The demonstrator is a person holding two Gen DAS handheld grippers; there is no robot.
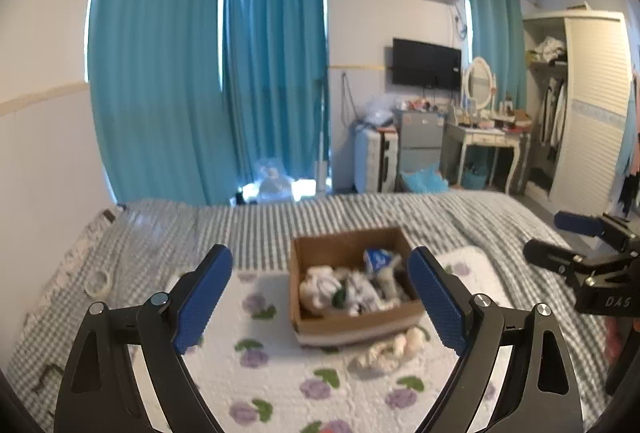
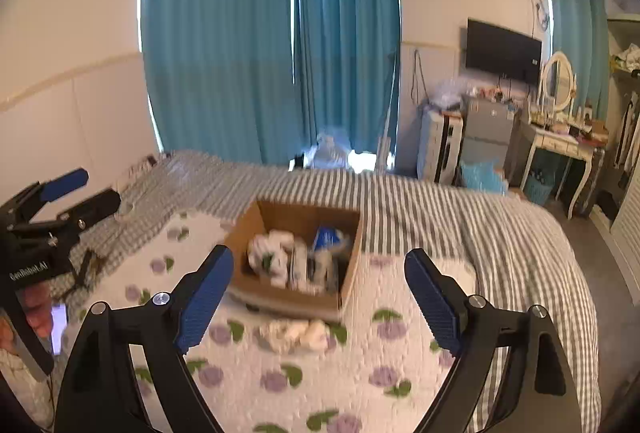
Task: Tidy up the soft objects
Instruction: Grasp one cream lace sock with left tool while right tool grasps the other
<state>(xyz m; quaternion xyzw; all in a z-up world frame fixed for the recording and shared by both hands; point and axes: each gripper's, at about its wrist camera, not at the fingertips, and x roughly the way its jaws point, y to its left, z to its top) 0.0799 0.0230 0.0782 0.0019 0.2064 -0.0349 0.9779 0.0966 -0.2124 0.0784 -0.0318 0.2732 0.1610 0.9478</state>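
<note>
1. Cardboard box (image 1: 352, 285) sits on the floral quilt (image 1: 280, 373) on the bed, already holding several rolled soft items (image 1: 348, 287).
2. One white bundle (image 1: 390, 351) lies outside, touching the quilt at the box's 6 o'clock; it looks like the last loose piece.
3. Left gripper (image 1: 320, 303) spread, holding nothing.
4. Right gripper (image 2: 319, 299) spread, nothing between the pads.

The left claw (image 1: 320, 303) is wide open and holds nothing. A box (image 1: 352, 283) of soft things sits mid-bed (image 1: 460, 217). A white cloth (image 1: 390, 349) lies just before it. The right claw (image 1: 560, 237) hangs near the bed's right edge.
</note>
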